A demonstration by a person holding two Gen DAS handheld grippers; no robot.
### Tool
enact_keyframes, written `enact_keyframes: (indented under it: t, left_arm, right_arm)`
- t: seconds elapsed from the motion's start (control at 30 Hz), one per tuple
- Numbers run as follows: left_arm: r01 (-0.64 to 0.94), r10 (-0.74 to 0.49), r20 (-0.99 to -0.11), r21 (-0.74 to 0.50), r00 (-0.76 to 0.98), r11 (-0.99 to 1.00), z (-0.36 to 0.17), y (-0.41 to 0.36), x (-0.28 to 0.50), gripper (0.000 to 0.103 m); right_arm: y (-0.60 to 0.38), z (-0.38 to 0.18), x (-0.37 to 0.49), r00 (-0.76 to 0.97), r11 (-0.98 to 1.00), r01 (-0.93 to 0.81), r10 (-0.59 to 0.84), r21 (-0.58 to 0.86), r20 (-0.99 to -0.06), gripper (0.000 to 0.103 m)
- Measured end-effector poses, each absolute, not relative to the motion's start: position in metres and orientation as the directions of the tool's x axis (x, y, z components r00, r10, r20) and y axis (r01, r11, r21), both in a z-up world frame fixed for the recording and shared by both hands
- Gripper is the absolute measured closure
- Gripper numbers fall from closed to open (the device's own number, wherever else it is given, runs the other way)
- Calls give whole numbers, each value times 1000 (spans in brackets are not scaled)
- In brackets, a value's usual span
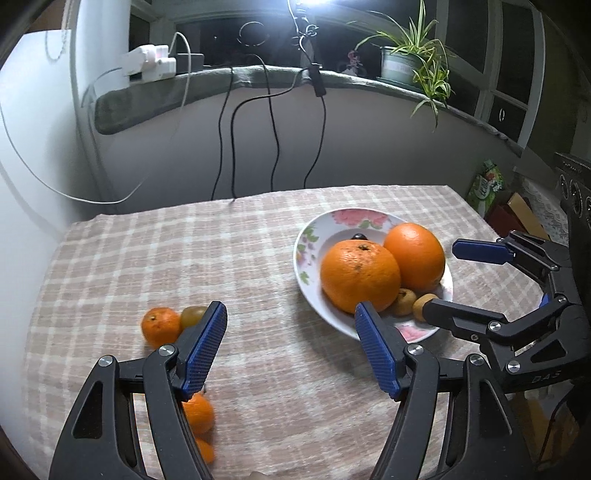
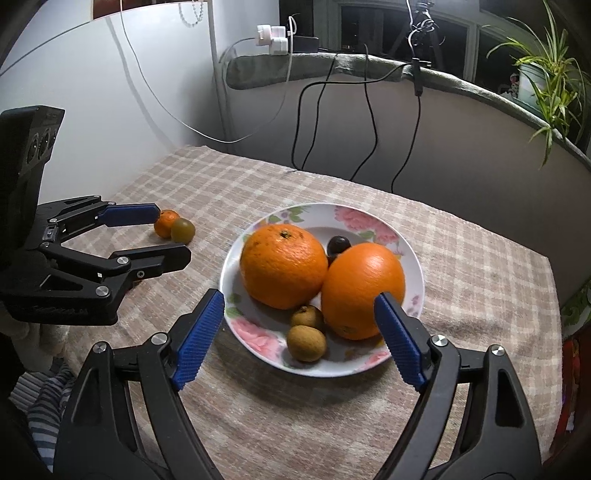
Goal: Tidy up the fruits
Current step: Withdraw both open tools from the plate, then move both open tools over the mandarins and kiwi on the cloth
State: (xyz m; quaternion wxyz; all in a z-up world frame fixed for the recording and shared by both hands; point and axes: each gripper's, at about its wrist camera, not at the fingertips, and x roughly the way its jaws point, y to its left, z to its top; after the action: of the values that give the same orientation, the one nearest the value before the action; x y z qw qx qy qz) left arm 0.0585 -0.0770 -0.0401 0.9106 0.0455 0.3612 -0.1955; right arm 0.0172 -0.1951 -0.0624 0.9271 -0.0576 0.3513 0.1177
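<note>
The left gripper [image 1: 290,345] is hanging spread and empty, nearer the loose mandarin [image 1: 160,326] lying to its left on the tabletop [image 1: 258,258]; the right gripper [image 2: 299,332], also spread, is hovering over the plate [image 2: 415,273].

light: lamp [image 1: 314,3] glare above | dim room | edges: fisheye-warped, dark

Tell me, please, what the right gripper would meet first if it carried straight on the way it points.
Most likely the two small brown fruits at the near edge of the floral plate. The right gripper, jaws open and empty, frames them; depth is uncertain.
</note>
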Motion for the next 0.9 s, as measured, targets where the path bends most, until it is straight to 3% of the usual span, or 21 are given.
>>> enact_keyframes:
  t: [0.9]
  left_arm:
    - [240, -231, -692, -86, 684, 967, -54, 15, 62, 31]
  right_arm:
    - [-127, -61, 37, 681, 910, -414, 306, -5, -665, 17]
